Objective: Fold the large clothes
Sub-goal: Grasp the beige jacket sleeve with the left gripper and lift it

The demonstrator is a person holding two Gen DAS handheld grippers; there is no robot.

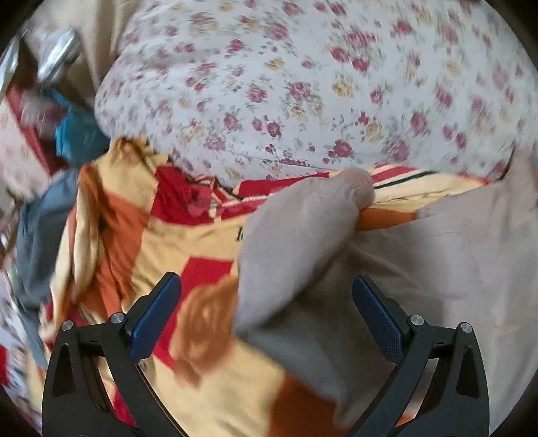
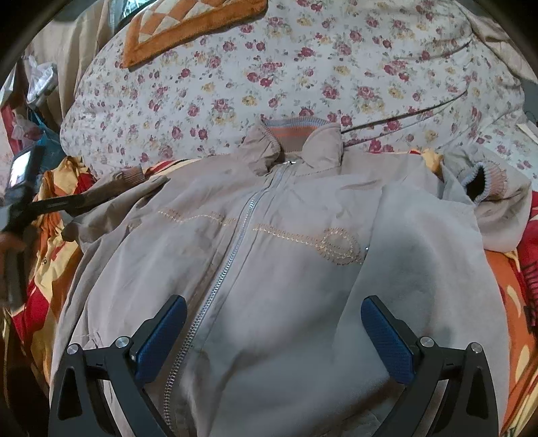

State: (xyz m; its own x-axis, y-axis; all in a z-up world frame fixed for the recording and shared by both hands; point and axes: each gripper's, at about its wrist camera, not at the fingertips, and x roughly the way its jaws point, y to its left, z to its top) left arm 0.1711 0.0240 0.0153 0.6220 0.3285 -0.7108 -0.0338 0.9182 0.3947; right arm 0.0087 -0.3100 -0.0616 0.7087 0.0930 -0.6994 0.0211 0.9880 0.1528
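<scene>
A beige zip-up jacket [image 2: 269,255] lies front up on the bed, its zipper [image 2: 232,255] closed and its collar [image 2: 296,141] away from me. My right gripper [image 2: 274,302] hovers open over the jacket's lower front with nothing between its fingers. One sleeve is bunched at the right with its ribbed cuff [image 2: 481,181] showing. My left gripper [image 1: 267,279] is open at the other sleeve [image 1: 296,242], which lies across the gap between its fingers with the cuff [image 1: 359,188] pointing away. The left wrist view is blurred by motion.
A red, orange and yellow patterned blanket [image 1: 188,242] lies under the jacket. Behind it rises a floral quilt [image 2: 302,67] with an orange patterned mat [image 2: 188,27] on top. Blue cloth [image 1: 77,134] and a grey garment [image 1: 40,235] are piled at the left.
</scene>
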